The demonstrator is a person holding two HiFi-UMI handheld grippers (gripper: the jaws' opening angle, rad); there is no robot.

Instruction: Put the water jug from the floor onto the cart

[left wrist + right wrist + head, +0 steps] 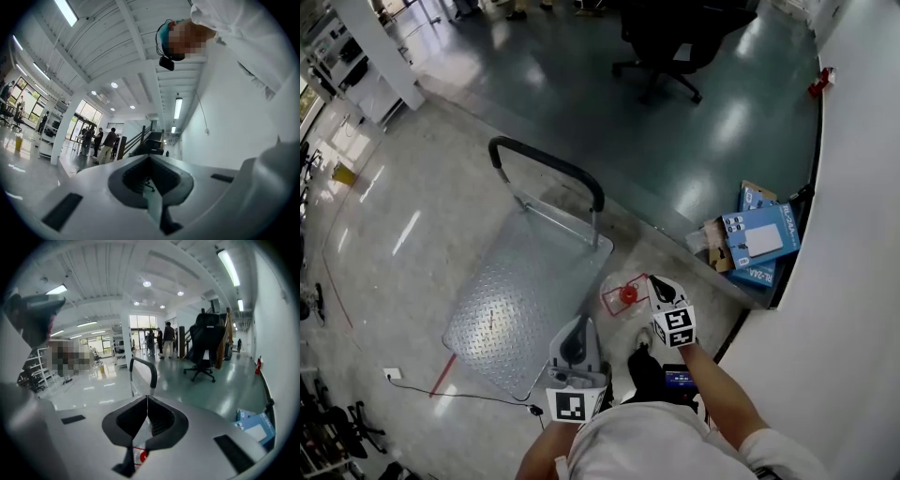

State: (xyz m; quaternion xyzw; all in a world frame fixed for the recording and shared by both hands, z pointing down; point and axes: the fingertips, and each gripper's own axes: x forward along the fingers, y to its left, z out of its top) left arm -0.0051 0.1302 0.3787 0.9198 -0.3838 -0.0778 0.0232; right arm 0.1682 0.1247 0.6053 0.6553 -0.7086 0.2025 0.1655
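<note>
Since the water jug point(624, 295) stands on the floor, just beside the near right edge of the cart point(511, 305), none of the job looks done to me yet. It is a clear jug with a red cap, upright as far as I can tell from above, and nothing has hold of it. The cart's steel deck carries nothing, and its black handle point(551, 166) is at the far end, away from the person.

The right gripper point(661, 289) hangs close over the jug and points down toward it. Its jaws are pressed together with nothing between them, and the red cap shows just beyond their tips in the right gripper view. The left gripper point(581, 328) is held over the cart's near corner. Its jaws also meet at the tips and hold nothing.

By my reckoning every step is left to do. The jaws must part and take the jug at its neck or handle, then the jug must be lifted and set down on the deck.
</note>
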